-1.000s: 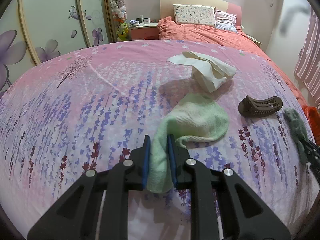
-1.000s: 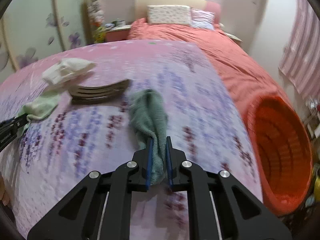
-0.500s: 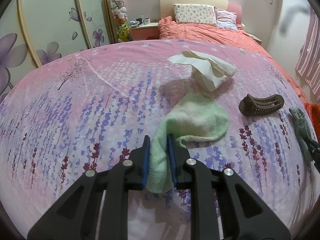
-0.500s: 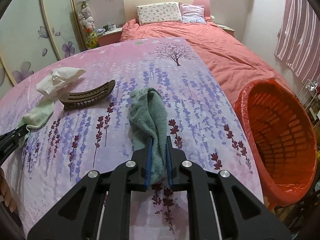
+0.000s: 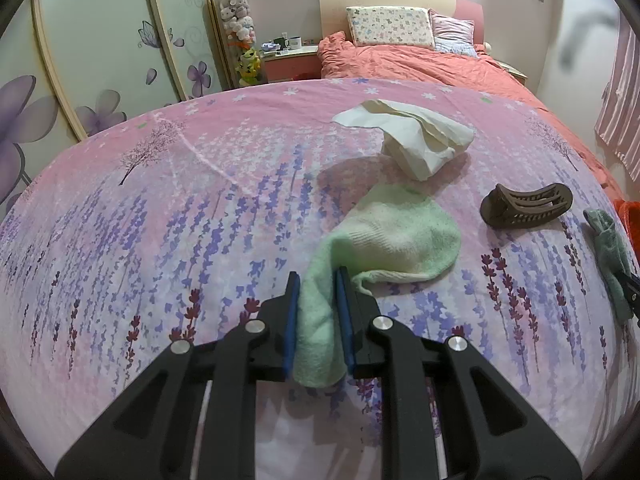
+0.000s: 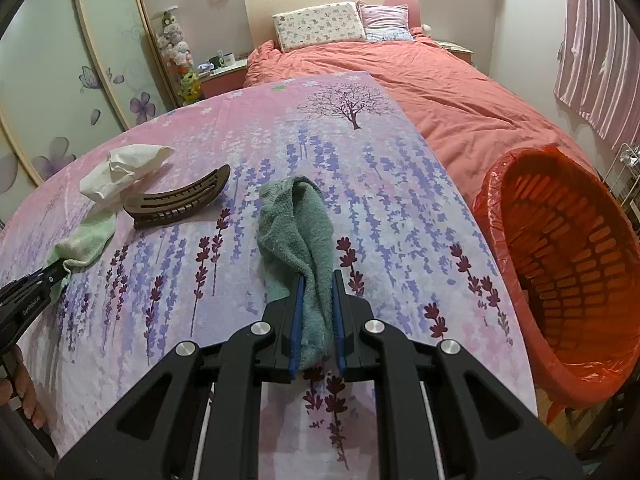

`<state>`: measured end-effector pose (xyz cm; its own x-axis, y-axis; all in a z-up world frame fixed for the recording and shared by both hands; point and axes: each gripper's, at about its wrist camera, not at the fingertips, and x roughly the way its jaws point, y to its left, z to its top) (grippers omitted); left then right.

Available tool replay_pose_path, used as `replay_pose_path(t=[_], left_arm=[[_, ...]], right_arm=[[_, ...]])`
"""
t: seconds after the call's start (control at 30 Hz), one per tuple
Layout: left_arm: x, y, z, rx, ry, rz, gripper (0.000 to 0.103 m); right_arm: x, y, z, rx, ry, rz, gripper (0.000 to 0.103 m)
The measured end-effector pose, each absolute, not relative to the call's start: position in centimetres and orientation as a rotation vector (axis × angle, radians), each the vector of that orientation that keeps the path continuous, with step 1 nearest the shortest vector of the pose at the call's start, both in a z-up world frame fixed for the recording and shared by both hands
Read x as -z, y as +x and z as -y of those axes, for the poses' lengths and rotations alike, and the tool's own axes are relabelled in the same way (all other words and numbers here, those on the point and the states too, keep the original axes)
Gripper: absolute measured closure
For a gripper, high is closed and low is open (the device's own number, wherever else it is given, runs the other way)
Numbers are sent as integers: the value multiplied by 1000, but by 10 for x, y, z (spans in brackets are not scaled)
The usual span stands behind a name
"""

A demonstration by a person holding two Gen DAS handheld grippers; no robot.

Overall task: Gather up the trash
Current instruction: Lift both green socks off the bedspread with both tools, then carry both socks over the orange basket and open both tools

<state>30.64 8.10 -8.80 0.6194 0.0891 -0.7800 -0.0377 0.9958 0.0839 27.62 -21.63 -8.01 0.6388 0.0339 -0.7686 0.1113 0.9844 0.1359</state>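
Observation:
My left gripper (image 5: 318, 280) is shut on one end of a light green sock (image 5: 392, 240); the rest of the sock lies on the flowered sheet. The same sock (image 6: 86, 240) and left gripper (image 6: 48, 276) show at the left edge of the right wrist view. My right gripper (image 6: 316, 280) is shut on a dark teal sock (image 6: 296, 220), whose far end rests on the sheet. That teal sock (image 5: 608, 248) appears at the right edge of the left wrist view. A crumpled white tissue (image 5: 416, 140) and a brown hair clip (image 5: 524, 204) lie beyond the green sock.
An orange basket (image 6: 568, 264) lined with a red bag stands off the sheet's right edge. Behind lie a coral duvet (image 6: 420, 80) with pillows and a bedside table (image 5: 288, 60). Flower-printed wardrobe doors (image 5: 100, 60) line the left. A person's fingers (image 6: 24, 392) show at lower left.
The right wrist view has swung right and steadied, bringing more of the orange basket into view. Both socks stay gripped; the left view barely shifts.

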Motion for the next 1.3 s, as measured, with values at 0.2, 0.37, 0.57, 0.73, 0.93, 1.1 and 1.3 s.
replay_pose_path(t=[0.2, 0.37, 0.57, 0.73, 0.93, 1.1, 1.3], left_arm=[[88, 306, -80, -72, 56, -900, 83], [88, 306, -80, -72, 54, -900, 83], [88, 306, -80, -72, 55, -900, 83], [87, 306, -80, -54, 53, -897, 91], [72, 286, -85, 41, 7, -858, 94], [29, 262, -79, 93, 23, -760, 94], [-15, 238, -56, 153, 21, -683, 94]], right_arm=[[81, 276, 217, 42, 181, -878, 90], [81, 276, 217, 42, 181, -877, 90], [81, 276, 217, 40, 184, -877, 90], [80, 276, 215, 50, 164, -877, 90], [70, 261, 210, 33, 177, -861, 95], [34, 241, 214, 14, 181, -775, 95], [-6, 219, 223, 10, 204, -698, 95]])
